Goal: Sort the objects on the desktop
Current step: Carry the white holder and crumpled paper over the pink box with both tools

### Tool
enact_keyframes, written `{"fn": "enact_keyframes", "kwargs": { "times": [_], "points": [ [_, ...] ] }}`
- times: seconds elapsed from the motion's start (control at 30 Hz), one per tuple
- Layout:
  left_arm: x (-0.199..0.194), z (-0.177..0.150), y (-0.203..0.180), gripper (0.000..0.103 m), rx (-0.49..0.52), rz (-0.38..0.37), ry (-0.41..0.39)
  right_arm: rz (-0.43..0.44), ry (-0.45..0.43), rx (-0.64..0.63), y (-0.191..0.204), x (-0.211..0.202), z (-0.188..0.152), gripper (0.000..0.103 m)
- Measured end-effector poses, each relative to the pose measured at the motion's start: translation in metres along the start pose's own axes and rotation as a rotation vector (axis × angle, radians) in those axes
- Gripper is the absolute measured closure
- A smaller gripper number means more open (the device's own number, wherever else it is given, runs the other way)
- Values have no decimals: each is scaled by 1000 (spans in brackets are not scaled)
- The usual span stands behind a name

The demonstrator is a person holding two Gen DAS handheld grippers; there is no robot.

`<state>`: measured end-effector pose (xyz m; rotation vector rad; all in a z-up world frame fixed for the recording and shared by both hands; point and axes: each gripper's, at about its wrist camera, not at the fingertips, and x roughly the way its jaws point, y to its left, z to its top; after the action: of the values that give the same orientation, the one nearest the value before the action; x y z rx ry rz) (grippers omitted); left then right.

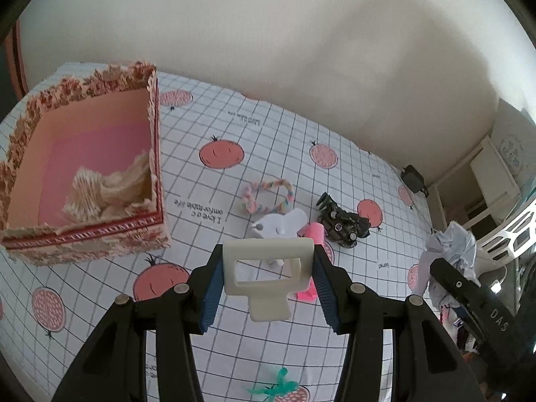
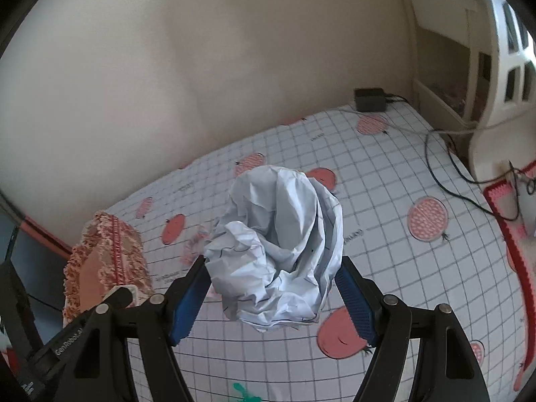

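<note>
My left gripper (image 1: 268, 268) is shut on a cream plastic clip (image 1: 266, 276) with a rectangular window, held above the checked tablecloth (image 1: 207, 181). Beyond it lie a white clip (image 1: 279, 224), a pink clip (image 1: 311, 261), a black hair claw (image 1: 341, 222) and a pastel braided hair tie (image 1: 266, 196). The patterned box (image 1: 83, 181) with an open top stands at the left, with beige lace inside. My right gripper (image 2: 273, 278) is shut on a crumpled ball of white paper (image 2: 281, 251), lifted off the cloth; that paper (image 1: 450, 251) and gripper also show at the right of the left wrist view.
A green plastic piece (image 1: 278, 385) lies near the front edge. A black adapter (image 2: 370, 98) with cables sits at the far right corner by a white shelf unit (image 2: 445, 67). The box (image 2: 107, 261) is at the left in the right wrist view. A beige wall backs the table.
</note>
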<state>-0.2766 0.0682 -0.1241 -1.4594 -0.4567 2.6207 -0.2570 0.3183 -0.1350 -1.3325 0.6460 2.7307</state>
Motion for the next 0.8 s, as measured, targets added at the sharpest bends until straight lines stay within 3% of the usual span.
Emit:
{"fn": "enact_keyframes", "kwargs": {
  "times": [0.13, 0.5, 0.8],
  "points": [
    [-4, 6, 1, 51, 1, -20, -5, -11, -37, -43, 11, -6, 1, 26],
    [-30, 17, 3, 51, 14, -55, -125, 17, -71, -54, 25, -10, -1, 26],
    [-49, 24, 20, 51, 10, -107, -210, 83, -231, -94, 56, -38, -4, 26]
  ]
}}
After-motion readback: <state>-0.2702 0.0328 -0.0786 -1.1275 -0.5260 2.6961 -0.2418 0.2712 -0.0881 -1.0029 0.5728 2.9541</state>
